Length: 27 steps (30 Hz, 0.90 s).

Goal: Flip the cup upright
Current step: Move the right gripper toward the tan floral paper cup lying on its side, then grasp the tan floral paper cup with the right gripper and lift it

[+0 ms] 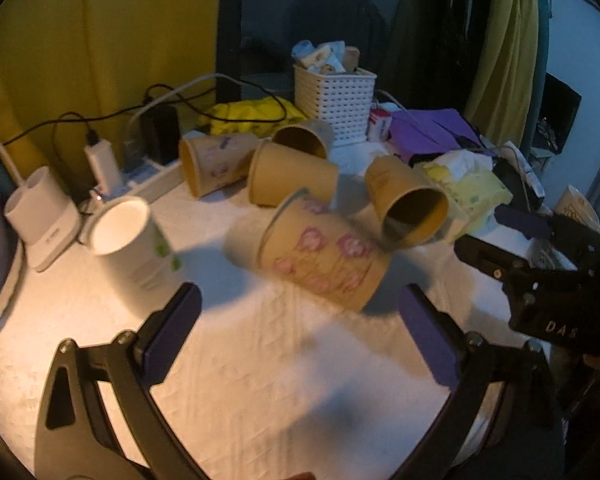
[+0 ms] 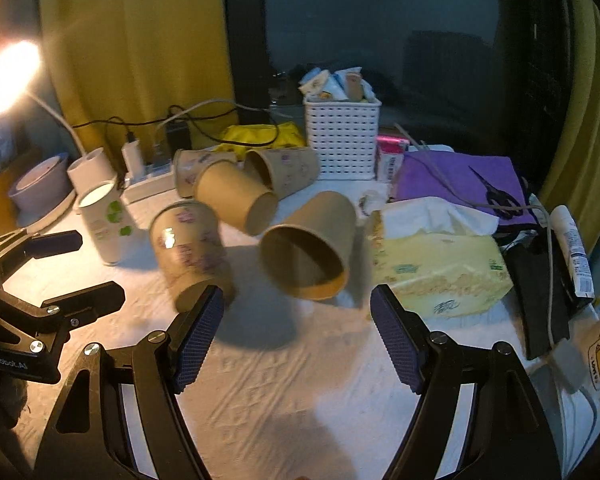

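Several brown paper cups lie on their sides on the white tablecloth. A flowered cup [image 1: 324, 256] lies just beyond my open left gripper [image 1: 300, 304]; it also shows in the right wrist view [image 2: 192, 252]. A plain brown cup [image 2: 308, 248] lies with its mouth toward my open right gripper [image 2: 298, 308], a little beyond the fingertips; it also shows in the left wrist view [image 1: 408, 204]. A white cup with green marks [image 1: 134, 240] stands upright at the left. Both grippers are empty.
More tipped cups [image 1: 216, 164] lie behind. A white basket [image 1: 334, 96] stands at the back. A yellow tissue pack [image 2: 436, 268] sits right of the plain cup. A power strip with cables [image 1: 140, 176], a white holder [image 1: 40, 216] and a lit lamp [image 2: 4, 76] are at the left.
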Tool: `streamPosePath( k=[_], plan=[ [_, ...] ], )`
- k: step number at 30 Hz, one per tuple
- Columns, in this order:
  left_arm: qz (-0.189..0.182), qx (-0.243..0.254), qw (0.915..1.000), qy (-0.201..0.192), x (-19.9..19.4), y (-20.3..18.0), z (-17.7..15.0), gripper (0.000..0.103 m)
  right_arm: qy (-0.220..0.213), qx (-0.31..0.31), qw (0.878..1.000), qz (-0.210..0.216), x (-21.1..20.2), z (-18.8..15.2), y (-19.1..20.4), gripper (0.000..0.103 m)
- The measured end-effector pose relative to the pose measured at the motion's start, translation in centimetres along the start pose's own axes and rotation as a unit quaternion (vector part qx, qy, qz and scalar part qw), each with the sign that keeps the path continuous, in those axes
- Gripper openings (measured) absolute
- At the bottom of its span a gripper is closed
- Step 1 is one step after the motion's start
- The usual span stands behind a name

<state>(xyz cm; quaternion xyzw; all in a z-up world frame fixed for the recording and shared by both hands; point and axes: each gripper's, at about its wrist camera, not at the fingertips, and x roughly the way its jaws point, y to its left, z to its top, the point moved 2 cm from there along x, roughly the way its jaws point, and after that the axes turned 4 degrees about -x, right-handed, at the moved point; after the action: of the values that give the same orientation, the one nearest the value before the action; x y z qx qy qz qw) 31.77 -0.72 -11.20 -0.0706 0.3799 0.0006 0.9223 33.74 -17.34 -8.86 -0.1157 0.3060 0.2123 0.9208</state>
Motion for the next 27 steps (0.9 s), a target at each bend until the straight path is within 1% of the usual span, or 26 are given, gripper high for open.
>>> streamPosePath(
  k=[5,9,14,18,22,25,27],
  plan=[
    [-0.011,-0.017,0.9998,0.006,1.4,-1.5,1.2,0.100,0.003,0.011,1.000,-0.007,0.4,-0.2,-2.3,0.079],
    [-0.021,-0.061,0.9977,0.021,2.9,-1.6,2.2,0.100,0.002,0.015,1.000,-0.008,0.4,-0.1,-3.6,0.079],
    [-0.015,-0.102,0.9941,0.034,4.7,-0.9,2.9,0.099,-0.001,0.021,1.000,-0.007,0.2,-0.2,-4.8,0.079],
    [-0.011,-0.111,0.9921,0.058,6.6,-0.7,2.5,0.099,0.000,0.027,1.000,-0.004,0.3,-0.4,-5.4,0.079],
    [-0.009,-0.109,0.9914,0.072,7.8,-0.9,2.2,0.099,0.002,0.033,0.999,0.000,0.4,-0.8,-5.7,0.079],
    [-0.014,-0.108,0.9908,0.080,8.6,-1.1,2.2,0.083,0.003,0.036,0.999,0.002,0.5,-0.9,-5.8,0.079],
    [-0.028,-0.115,0.9892,0.086,9.0,-1.0,2.2,0.079,0.003,0.037,0.999,0.002,0.4,-0.9,-5.8,0.079]
  ],
)
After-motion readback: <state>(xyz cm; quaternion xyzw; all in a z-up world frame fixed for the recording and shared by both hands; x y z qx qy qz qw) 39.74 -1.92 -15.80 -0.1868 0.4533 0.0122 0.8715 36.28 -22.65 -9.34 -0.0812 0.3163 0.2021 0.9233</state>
